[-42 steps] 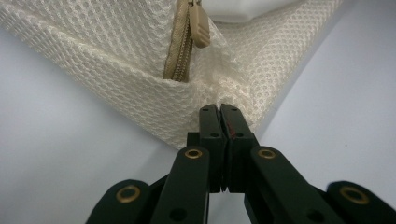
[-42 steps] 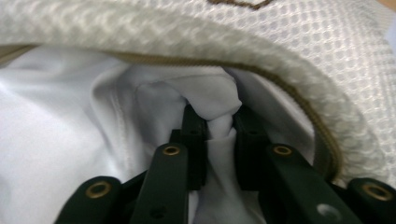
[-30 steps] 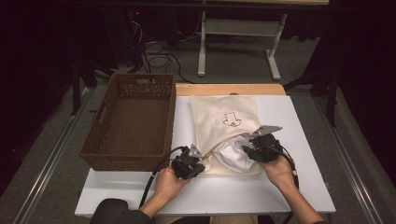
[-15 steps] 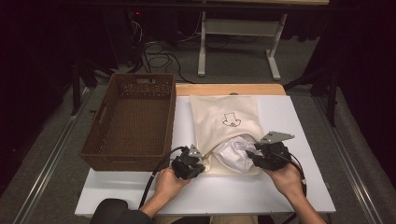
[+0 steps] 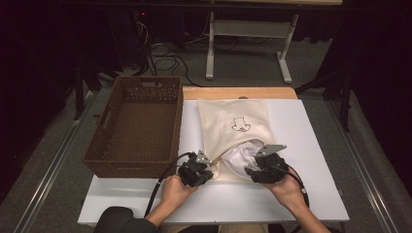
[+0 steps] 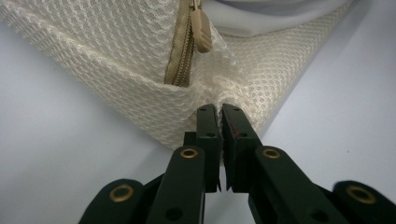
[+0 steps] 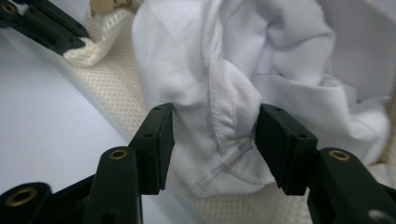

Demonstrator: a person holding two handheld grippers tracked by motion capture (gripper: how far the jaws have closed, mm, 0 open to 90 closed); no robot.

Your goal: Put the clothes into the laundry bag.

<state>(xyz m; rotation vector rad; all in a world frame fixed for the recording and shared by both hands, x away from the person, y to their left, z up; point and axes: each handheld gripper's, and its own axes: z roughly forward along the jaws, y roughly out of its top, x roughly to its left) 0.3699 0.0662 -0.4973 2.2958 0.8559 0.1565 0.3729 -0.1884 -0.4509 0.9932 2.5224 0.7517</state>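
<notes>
Mesh bag [image 5: 233, 131] flat on bench [image 5: 311, 145], corner pinched tight in my left gripper [image 6: 219, 112] to anchor it while my right gripper [image 7: 212, 123], just opened wide, straddles white garment [image 7: 224, 93] at bag's mouth.

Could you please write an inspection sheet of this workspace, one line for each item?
Surface: white table top, bare around the work.
Job's things: cream mesh zip bag lying flat; white cloth garment bulging from its open near end.
Clutter: empty brown wicker basket beside the bag.
Grippers: left gripper shut on the bag's corner below the zip; right gripper open, jaws just widened, a garment fold between them.
Cables: black gripper cable; more on the floor behind.
Surroundings: dark room, white table frame.
</notes>
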